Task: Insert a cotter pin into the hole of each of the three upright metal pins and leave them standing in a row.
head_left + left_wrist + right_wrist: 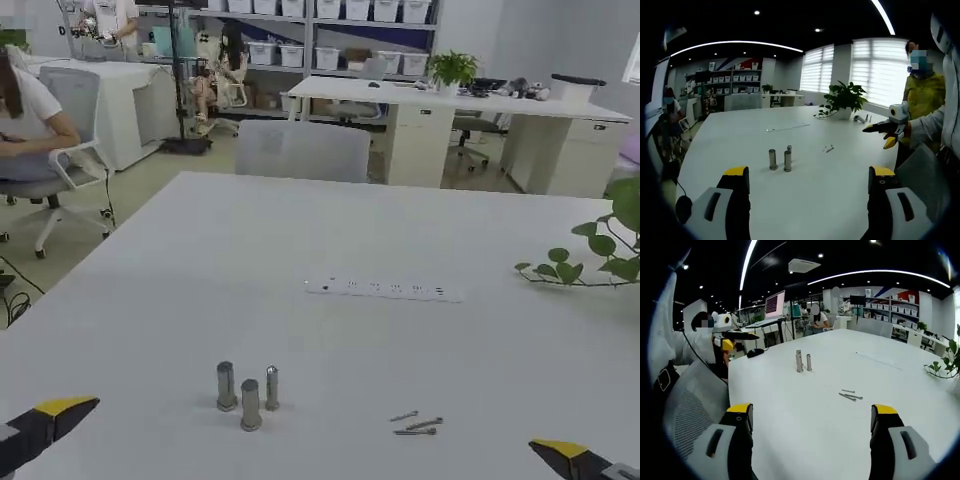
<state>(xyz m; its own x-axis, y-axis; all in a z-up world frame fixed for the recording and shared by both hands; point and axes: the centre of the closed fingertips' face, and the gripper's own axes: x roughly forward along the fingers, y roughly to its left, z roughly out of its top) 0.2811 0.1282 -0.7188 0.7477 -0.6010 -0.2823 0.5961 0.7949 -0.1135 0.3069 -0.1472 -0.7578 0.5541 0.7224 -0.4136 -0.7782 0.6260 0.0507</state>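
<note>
Three upright metal pins [250,405] stand in a tight triangular cluster, not a row, on the near part of the bench [350,230], slightly left of centre. They are short, smooth cylinders of dull grey metal. We see the left one as thicker and the right one as slimmer. Whether their holes hold anything is too small to tell.

To their right, well apart from them, three cotter pins [415,424] lie flat and close together on the bench as thin, pale metal slivers.

The bench top is white, matte and plain. Farther off on it, a long, flat white power strip [385,290] lies crosswise. Trailing green leaves of a plant [600,250] reach in from the right edge.

The left gripper [809,174] has black jaws with yellow tips on a pale grey body. They stand wide apart with nothing between them, facing the metal pins from the near left. The right gripper [812,409] is of the same build, its jaws likewise spread and empty. It faces the cotter pins from the near right.
</note>
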